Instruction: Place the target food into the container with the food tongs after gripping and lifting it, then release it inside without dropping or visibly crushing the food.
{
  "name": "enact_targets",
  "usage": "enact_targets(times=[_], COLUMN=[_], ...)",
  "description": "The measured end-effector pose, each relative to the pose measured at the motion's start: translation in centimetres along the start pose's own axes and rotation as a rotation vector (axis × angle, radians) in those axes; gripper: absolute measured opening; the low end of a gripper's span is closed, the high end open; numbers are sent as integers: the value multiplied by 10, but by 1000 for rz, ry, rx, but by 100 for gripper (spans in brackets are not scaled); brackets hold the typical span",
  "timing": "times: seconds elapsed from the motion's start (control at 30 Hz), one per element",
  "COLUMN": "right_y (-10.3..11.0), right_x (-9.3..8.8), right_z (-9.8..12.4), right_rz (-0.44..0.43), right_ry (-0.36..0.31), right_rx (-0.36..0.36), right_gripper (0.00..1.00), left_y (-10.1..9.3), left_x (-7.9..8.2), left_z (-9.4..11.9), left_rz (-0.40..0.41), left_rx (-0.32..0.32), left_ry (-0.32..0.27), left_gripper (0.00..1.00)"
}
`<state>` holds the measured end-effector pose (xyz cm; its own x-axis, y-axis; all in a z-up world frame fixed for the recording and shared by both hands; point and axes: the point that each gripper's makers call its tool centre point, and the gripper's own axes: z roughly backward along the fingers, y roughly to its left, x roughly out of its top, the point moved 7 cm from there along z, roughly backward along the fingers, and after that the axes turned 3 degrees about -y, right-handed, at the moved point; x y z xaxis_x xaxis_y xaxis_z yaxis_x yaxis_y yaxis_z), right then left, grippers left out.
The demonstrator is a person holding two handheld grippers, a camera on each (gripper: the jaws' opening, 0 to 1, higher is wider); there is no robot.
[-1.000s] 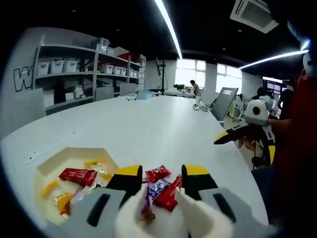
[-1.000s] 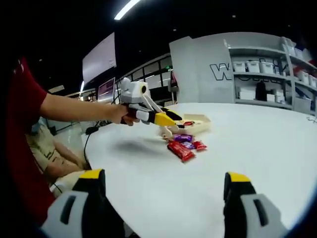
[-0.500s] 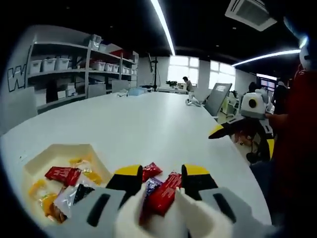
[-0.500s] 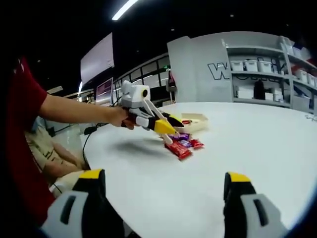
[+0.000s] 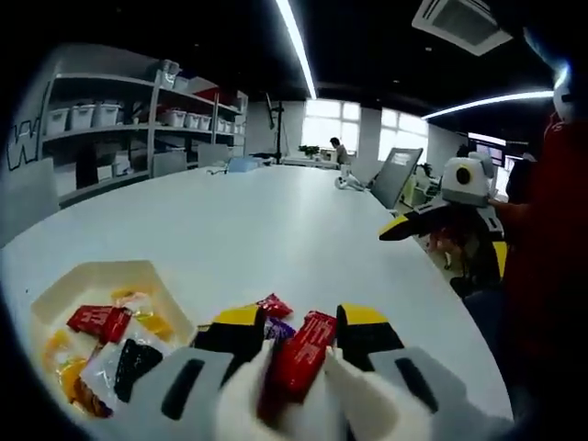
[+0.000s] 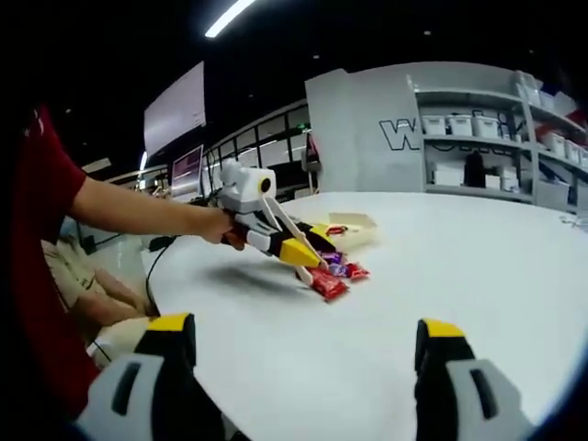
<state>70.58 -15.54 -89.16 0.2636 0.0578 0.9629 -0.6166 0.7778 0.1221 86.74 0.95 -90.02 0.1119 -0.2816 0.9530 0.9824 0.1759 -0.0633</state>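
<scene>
My left gripper (image 5: 301,317) is shut on white food tongs (image 5: 248,395), whose arms run forward between its jaws. Between the tong arms sits a red candy packet (image 5: 299,354), tilted; in the right gripper view this red packet (image 6: 327,285) lies at the tong tips on the white table. A purple packet (image 5: 276,328) and a small red packet (image 5: 273,305) lie just beyond. The cream container (image 5: 92,280) to the left holds several wrapped sweets. My right gripper (image 6: 299,326) is open and holds nothing, far from the pile.
The round white table (image 5: 276,220) stretches far ahead. The right gripper (image 5: 432,220) hovers at its right edge, held by a person in a red sleeve (image 5: 551,239). Shelves with bins (image 5: 101,119) stand beyond. A seated person (image 6: 87,276) is at the table's left side.
The left gripper came down and forward onto the candy pile. The long red packet, earlier flat among the others, now stands between the tong arms. The right gripper has stayed put.
</scene>
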Motion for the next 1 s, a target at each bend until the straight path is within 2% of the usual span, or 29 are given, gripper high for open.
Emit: enact_targets(times=[0.1,0.33,0.67,0.8,1.0], right_y=[0,4,6,7,8], right_x=[0,2,4,4,4], right_z=[-1,-4,-4,-5,-5], right_rz=[3,22,29,31,32], right_ry=[6,18,20,24,27], right_rx=[-2,7,7,10,10], right_gripper=[99,99,99,99,99], left_y=[-5,-9,-12,-13,-5], left_x=[-3,-5,-4,1,8], left_z=[0,4,9,13,22], left_rz=[-40,-50,37,42,32], left_rx=[-23,0,14,13,39], left_ry=[21,-21,-46,-60,-81], left_gripper=[27,24,24,24,24])
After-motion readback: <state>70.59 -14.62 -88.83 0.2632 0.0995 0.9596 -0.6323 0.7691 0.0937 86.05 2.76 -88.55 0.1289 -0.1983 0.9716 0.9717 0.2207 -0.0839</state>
